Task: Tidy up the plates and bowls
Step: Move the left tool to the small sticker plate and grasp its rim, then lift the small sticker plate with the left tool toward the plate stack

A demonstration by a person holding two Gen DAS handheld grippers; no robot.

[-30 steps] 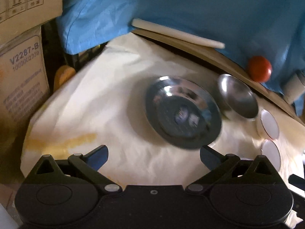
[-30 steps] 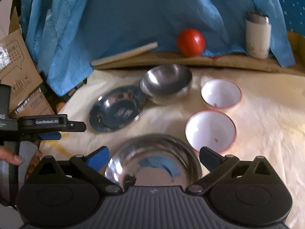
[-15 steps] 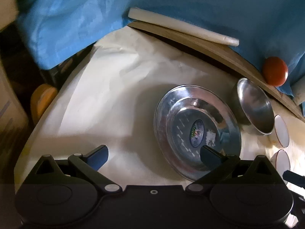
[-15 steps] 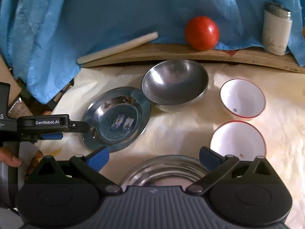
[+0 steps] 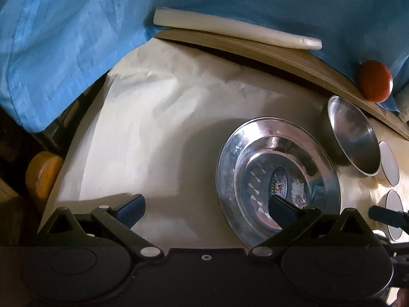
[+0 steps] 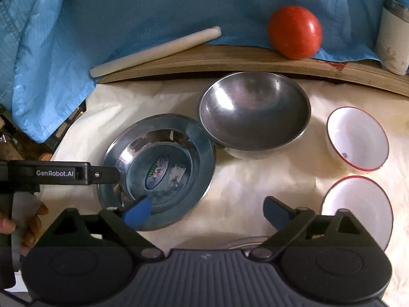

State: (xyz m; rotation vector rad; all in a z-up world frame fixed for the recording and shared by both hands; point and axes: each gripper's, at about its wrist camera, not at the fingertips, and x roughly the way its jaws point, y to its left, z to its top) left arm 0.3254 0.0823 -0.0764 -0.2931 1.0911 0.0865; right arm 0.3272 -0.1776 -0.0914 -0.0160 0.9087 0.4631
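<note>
Right wrist view, left to right. Hand (image 6: 28,220) at lower left edge, holding the left gripper (image 6: 102,175), whose finger tip lies over the plate's left rim. Steel plate (image 6: 158,171), left of centre on the paper-covered surface (image 6: 242,179), sticker in its well. Right gripper (image 6: 205,211), bottom centre: jaws spread and closing, nothing between them but bare paper; left finger over the plate's lower rim. Steel bowl (image 6: 254,110), centre, upright, its rim just beside the plate's upper right edge. White stick (image 6: 156,51) and tomato (image 6: 294,32) on the board (image 6: 230,61) behind, blue cloth (image 6: 153,5) beyond. Two white red-rimmed bowls at right: upper bowl (image 6: 358,138), lower bowl (image 6: 358,209), near each other. Cup (image 6: 393,38), upper right.

Left wrist view. Left gripper (image 5: 204,204): jaws spread, empty; right finger over the plate (image 5: 278,184), left finger over paper.
</note>
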